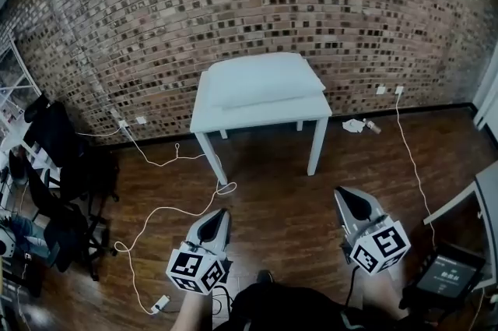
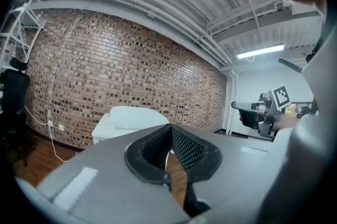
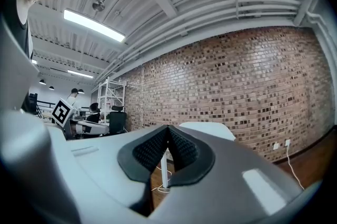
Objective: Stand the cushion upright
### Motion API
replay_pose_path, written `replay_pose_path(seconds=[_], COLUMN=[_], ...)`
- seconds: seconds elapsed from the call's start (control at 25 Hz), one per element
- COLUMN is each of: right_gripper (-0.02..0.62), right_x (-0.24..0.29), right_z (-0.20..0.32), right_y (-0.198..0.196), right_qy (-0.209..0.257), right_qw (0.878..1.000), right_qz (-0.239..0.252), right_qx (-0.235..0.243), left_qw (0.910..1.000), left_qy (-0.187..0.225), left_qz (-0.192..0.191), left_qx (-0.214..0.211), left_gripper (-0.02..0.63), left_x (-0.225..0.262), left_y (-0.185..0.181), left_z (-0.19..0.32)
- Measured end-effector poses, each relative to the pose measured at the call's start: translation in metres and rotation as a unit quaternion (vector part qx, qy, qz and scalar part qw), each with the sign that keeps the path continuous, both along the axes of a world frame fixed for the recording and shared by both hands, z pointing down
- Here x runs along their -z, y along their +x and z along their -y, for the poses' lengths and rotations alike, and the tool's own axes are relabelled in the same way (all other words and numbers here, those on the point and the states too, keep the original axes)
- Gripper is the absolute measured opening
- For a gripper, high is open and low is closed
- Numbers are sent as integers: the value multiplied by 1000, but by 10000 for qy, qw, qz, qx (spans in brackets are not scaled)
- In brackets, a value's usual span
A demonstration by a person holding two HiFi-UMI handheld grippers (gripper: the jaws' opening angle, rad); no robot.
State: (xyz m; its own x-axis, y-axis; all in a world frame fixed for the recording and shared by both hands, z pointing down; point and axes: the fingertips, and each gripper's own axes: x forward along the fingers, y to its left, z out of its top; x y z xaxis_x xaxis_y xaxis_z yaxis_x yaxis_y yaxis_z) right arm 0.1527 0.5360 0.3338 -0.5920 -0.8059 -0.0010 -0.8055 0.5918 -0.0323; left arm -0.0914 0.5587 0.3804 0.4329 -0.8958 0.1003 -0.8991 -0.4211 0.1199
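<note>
A white cushion lies flat on a small white table against the brick wall. Both grippers hang well short of it over the wooden floor. My left gripper is shut with nothing in it, and my right gripper is shut and empty too. In the left gripper view the cushion shows beyond the closed jaws, on the table. The right gripper view shows the cushion just past its closed jaws.
A white cable trails across the floor in front of the table's left leg. Black office chairs stand at the left. A dark device on a stand is at the lower right. Small litter lies by the wall.
</note>
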Motion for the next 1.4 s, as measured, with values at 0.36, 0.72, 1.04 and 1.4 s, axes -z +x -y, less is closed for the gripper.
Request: replay_pose_path(seconds=[0.36,0.72,1.04,1.4], right_gripper=[6,6,6,6], right_x=[5,-3,-2,-2], right_z=[51,91,129,185], right_y=[-22,-49,-59,-64], right_qy=[-57,-129,-246,-114], right_qw=[9996,9987,9982,9997], right_qz=[9,14,-154,-39], right_qx=[-270,-496,-532,-211], left_qw=[9995,9984,9986,9987], left_qy=[3,-83,-106,-100], left_qz=[43,-127,-285,-451], left_qx=[-305,-546,-435,-197], left_gripper=[2,2,2,2], left_x=[4,-5,5,3], left_y=[-20,-42,-56,-55], left_z=[57,94,133,180])
